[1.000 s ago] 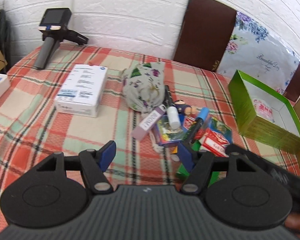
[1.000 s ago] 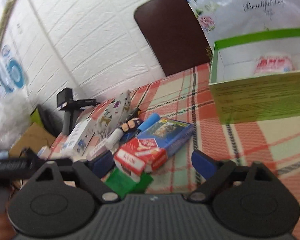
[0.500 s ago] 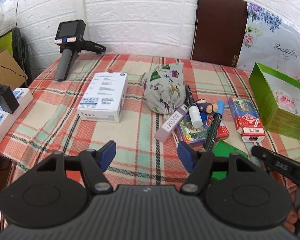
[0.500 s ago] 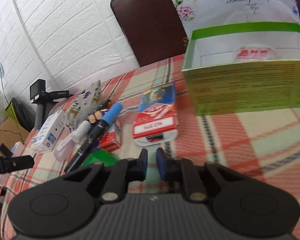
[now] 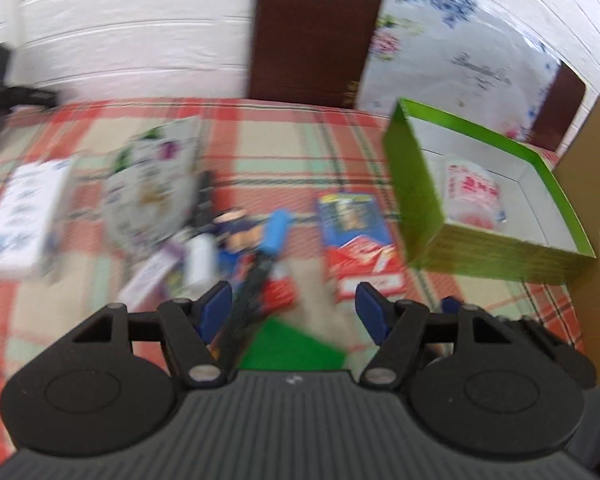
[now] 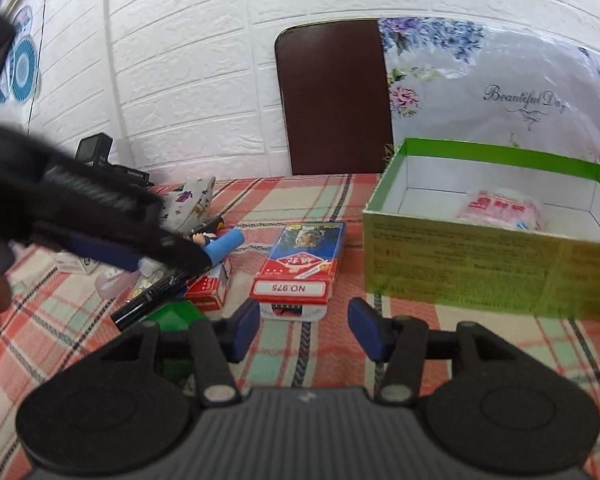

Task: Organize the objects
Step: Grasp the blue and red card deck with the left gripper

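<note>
Now right gripper (image 6: pixel 303 330), jaws just reopened partway and empty, lines up on blue-red card box (image 6: pixel 300 266) beside green open carton (image 6: pixel 460 276); left gripper (image 5: pixel 294 308) half-open, empty.

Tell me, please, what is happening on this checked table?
A person is tidying small items with two handheld claws. The right claw, its jaws just reopened, sits empty behind the red-and-blue card box. The left claw is open over the marker. Only a pink packet lies in the green box.
</note>
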The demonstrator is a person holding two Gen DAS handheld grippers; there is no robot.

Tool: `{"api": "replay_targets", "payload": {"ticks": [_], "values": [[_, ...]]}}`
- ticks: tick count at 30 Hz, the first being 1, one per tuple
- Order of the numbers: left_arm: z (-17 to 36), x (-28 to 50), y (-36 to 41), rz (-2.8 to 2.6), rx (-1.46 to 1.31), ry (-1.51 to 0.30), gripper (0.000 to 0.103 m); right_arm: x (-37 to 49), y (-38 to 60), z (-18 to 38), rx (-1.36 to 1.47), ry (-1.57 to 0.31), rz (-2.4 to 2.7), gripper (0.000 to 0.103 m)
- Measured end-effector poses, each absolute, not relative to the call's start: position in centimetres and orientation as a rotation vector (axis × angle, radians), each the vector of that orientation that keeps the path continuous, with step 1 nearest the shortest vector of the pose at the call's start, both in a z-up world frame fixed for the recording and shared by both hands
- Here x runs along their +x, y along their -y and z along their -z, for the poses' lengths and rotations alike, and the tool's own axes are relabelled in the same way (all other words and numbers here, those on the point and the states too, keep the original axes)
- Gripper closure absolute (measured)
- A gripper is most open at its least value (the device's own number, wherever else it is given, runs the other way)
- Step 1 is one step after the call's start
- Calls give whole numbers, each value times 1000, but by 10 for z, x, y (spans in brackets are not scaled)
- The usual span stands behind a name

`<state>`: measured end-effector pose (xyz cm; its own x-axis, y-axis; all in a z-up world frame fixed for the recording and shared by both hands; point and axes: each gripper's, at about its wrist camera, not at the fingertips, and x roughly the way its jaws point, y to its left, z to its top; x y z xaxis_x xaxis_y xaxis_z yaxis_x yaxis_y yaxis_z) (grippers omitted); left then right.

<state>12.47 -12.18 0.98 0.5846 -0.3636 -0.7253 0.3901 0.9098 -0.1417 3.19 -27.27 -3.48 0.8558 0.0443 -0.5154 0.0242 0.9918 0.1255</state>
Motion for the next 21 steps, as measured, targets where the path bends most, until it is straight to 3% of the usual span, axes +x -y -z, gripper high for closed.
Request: {"api": "replay_targets", "payload": {"ticks": [4, 7, 9, 10, 12, 13, 14, 15, 16, 21], "values": [[1, 153, 148, 464, 54, -867, 32, 53, 271, 45, 92, -590, -38, 43], [8, 168, 163, 455, 80, -879, 25, 70, 269, 53, 73, -623, -58, 41], [15, 177, 167, 450, 74, -893, 17, 82, 267, 56, 47, -630, -64, 33], [19, 179, 169, 449, 82, -885, 13, 87, 267, 56, 33, -632, -64, 23], [24, 177, 175, 443, 137, -833, 15, 99, 264, 58, 16, -642, -68, 21], [26, 176, 176, 439, 159, -815, 19, 103, 264, 60, 4, -639, -66, 22], [27, 175, 175, 444, 167, -799, 30, 105, 264, 61, 7, -632, -77, 32], [27, 176, 173, 475, 160, -803, 42, 106, 263, 61, 12, -626, -92, 34], [26, 178, 169, 534, 104, -839, 66, 106, 262, 61, 8, -625, -92, 35], [-1, 152, 149, 560, 35, -818, 68, 70, 258, 47, 51, -522, -104, 37]]}}
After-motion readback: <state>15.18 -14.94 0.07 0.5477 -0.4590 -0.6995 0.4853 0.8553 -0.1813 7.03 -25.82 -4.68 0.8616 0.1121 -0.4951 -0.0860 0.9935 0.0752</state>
